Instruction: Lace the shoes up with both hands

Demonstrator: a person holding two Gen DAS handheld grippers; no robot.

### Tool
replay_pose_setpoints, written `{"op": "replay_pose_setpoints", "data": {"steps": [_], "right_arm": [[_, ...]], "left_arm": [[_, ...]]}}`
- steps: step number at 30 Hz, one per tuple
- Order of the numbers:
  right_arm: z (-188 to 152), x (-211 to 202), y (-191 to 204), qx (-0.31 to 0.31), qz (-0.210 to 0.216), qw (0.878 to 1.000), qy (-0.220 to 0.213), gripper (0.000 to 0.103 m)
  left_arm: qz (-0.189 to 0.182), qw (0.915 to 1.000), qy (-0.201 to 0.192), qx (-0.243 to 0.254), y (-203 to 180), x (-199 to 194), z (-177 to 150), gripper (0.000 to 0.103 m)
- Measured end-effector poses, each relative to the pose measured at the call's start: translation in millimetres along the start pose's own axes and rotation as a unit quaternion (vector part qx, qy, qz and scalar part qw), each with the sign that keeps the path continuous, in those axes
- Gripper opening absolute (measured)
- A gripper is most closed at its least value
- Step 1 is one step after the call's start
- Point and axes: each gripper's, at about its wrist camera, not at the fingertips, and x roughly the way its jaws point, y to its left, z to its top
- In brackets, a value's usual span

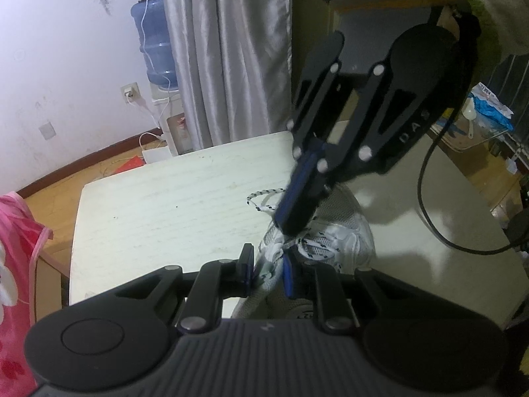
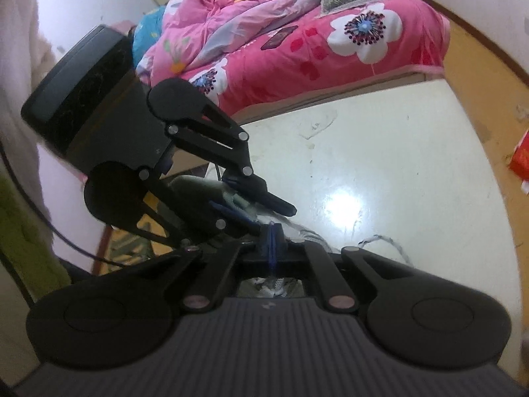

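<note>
While both my grippers crowd over it, the table (image 1: 148, 205) fills most of each view, pale and scuffed, and the shoe (image 1: 347, 231) sits on it near me, a white mesh sneaker with its toe pointing to the far right. My left gripper (image 1: 269, 273) has its fingers spread, straddling the tongue and a bunch of white fabric at the throat without gripping anything that I can see. My right gripper (image 1: 292, 220) comes down from the far right with its fingers pressed together at the upper eyelets; I judge that it pinches the lace (image 1: 264, 195) there, though the contact itself is hidden. That speckled lace already crosses the shoe lower down, and a loose loop trails onto the table on the far side. So I judge the lacing partly done, with the top still open and no knot visible. Only my left camera shows the shoe properly; my right camera shows the pads (image 2: 271, 243) shut tight and the bed (image 2: 297, 39) beyond.
</note>
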Motion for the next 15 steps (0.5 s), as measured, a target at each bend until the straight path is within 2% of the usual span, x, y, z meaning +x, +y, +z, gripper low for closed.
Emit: {"op": "replay_pose_setpoints", "data": {"steps": [10, 15], "right_arm": [[4.8, 3.9, 18.2, -0.099, -0.051, 0.993, 0.026, 0.004], [7.5, 4.2, 16.7, -0.108, -0.046, 0.992, 0.034, 0.005]], "left_arm": [[0.001, 0.9998, -0.001, 0.019, -1.1, 2.3, 0.9, 0.018], [-0.002, 0.9998, -0.005, 0.020, -1.2, 2.5, 0.5, 0.018]]}}
